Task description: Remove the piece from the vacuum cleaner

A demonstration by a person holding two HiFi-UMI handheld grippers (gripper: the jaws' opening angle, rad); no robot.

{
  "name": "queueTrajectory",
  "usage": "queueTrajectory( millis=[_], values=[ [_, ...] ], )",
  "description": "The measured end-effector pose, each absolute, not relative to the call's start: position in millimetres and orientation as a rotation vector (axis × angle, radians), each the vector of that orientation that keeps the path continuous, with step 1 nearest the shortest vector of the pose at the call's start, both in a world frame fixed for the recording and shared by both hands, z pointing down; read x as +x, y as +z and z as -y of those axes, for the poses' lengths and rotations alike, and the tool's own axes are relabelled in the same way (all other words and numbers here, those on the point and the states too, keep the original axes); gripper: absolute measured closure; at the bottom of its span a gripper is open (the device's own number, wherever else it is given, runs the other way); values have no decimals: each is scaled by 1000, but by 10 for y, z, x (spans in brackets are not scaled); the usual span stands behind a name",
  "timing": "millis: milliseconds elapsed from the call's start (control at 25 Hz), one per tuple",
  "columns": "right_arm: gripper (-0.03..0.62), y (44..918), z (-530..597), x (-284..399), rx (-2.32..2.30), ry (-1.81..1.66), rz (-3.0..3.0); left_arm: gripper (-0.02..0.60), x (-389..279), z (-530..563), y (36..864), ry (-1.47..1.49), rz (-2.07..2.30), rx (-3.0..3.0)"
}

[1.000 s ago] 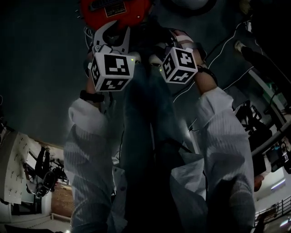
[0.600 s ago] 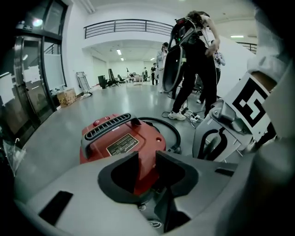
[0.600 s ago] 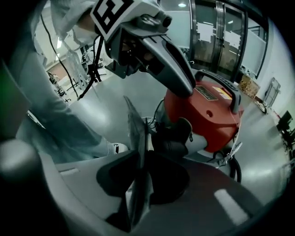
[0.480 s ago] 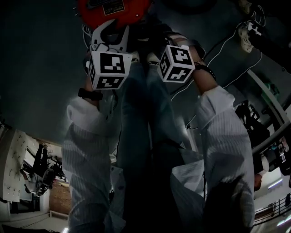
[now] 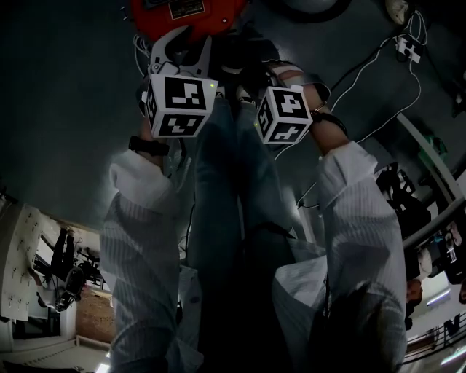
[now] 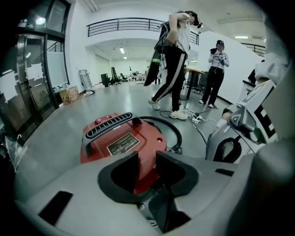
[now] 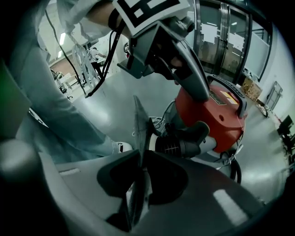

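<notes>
The red vacuum cleaner (image 5: 191, 10) stands on the grey floor before my feet, with a black handle and a label on top (image 6: 124, 143). My left gripper (image 6: 146, 159) is open right over its red body, and its finger (image 7: 193, 78) reaches down to the top by the handle. My right gripper (image 7: 140, 159) is shut on a thin grey flat piece (image 7: 138, 122), seen edge-on, next to the black fitting (image 7: 184, 140) at the vacuum's (image 7: 216, 110) side. From the head view only its marker cube (image 5: 284, 113) shows.
A black hose (image 6: 174, 134) loops behind the vacuum. A power strip with cables (image 6: 199, 119) lies on the floor beyond, where two people (image 6: 176, 64) stand. My own legs (image 5: 226, 218) are close below the grippers. More cable (image 5: 397, 55) runs at the right.
The right gripper's cube has drawn back a little toward me. The left gripper stays over the vacuum's top.
</notes>
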State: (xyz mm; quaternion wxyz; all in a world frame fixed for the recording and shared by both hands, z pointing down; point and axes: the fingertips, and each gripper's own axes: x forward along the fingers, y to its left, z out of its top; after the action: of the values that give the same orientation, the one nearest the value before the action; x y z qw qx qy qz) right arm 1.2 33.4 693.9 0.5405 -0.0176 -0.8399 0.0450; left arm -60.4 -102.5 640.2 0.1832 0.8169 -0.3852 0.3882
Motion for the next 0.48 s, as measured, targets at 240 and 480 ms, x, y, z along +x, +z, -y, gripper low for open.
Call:
queueTrajectory(
  millis=[240, 480],
  values=[
    [539, 6952, -485, 32, -110, 121, 1982, 476, -587, 1037, 6399, 1092, 1091, 2295],
    [568, 6860, -1053, -8, -96, 290, 2009, 479, -602, 998, 6361, 1054, 1110, 2221]
  ],
)
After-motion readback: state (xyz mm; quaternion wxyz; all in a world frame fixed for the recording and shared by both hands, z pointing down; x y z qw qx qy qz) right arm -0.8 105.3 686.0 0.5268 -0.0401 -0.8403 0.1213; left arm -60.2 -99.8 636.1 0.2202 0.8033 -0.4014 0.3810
